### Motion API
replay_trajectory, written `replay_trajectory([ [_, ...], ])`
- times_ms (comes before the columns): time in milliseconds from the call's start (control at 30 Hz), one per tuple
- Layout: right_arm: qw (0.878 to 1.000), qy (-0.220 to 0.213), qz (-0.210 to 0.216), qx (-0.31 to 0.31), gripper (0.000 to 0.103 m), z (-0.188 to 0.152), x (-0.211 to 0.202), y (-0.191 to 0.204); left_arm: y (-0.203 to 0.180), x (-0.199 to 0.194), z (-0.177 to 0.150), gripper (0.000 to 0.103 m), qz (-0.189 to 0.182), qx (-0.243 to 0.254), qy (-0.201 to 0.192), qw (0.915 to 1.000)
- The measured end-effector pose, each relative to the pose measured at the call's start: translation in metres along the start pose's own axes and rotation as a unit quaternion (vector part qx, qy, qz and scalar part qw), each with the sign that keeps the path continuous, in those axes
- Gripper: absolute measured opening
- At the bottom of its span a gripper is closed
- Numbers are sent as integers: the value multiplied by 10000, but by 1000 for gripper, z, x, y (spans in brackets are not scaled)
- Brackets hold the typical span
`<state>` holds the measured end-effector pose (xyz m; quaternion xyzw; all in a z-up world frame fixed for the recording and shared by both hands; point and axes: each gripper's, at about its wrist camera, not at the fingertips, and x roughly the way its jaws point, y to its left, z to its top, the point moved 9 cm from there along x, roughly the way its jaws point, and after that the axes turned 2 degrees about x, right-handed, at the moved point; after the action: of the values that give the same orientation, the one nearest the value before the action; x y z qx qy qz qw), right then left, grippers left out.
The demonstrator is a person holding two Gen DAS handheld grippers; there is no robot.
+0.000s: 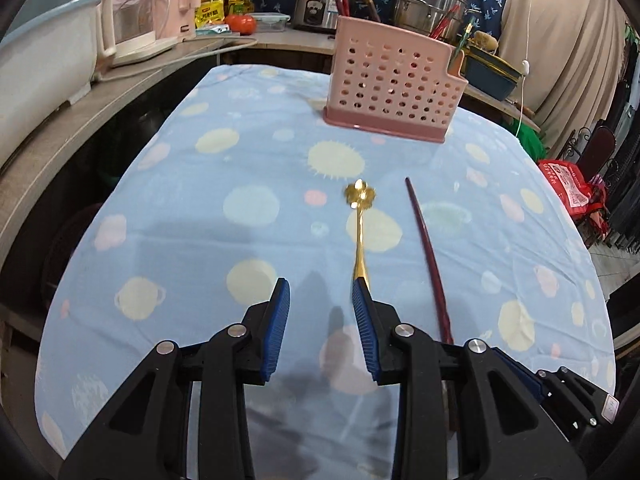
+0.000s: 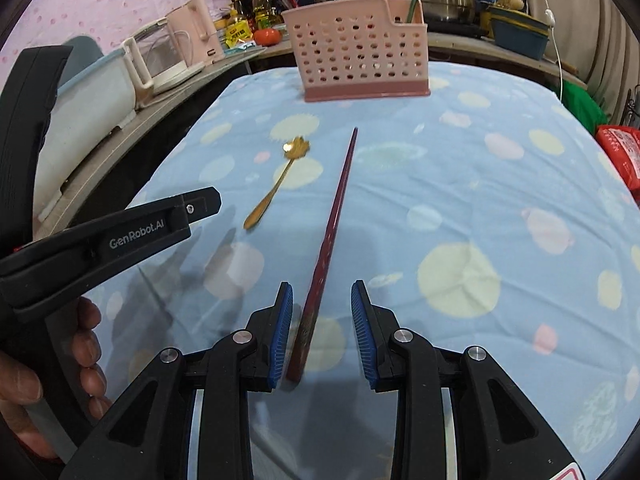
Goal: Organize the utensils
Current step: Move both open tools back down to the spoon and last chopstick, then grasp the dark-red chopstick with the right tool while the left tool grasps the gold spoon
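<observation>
Between our right tool's (image 2: 322, 300) parted, empty jaws lies the red chopstick (image 2: 334, 216); our left tool (image 1: 320, 296), equally unclenched, has the gold spoon (image 1: 359, 216) just ahead; pink holder (image 1: 394, 88) beyond

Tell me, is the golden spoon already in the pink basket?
No. The golden spoon lies flat on the blue cloth, short of the pink basket.
</observation>
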<state>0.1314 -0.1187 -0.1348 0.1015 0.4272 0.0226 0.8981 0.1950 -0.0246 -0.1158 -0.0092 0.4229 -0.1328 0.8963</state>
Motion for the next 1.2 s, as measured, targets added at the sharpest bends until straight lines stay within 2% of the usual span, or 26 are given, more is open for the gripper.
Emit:
replay_trajectory([
  [200, 10000, 33, -2, -44, 27, -6, 5, 7, 5, 0, -18, 31, -58, -68, 112, 9999],
  [367, 9995, -28, -198, -256, 10, -9, 7, 7, 0, 2, -25, 31, -187, -81, 190, 9996],
  [467, 9995, -21, -194, -231, 7, -9, 6, 2, -6, 5, -24, 31, -252, -70, 218, 9994],
  [867, 9995, -55, -202, 220, 7, -2, 4, -26, -17, 32, -7, 30, -376, -234, 301, 9986],
  [967, 9996, -62, -206, 198, 7, -2, 5, -25, -19, 36, -4, 18, -441, -262, 327, 9981],
  [1033, 9996, -61, -199, 196, 7, -1, 6, -25, -20, 37, -5, 17, -428, -217, 309, 9984],
  [1100, 9996, -59, -189, 207, 7, -1, 6, -25, -21, 38, -5, 10, -418, -155, 302, 9985],
  [1200, 9996, -63, -184, 211, 7, -1, 6, -23, -22, 38, -5, 10, -429, -125, 285, 9986],
])
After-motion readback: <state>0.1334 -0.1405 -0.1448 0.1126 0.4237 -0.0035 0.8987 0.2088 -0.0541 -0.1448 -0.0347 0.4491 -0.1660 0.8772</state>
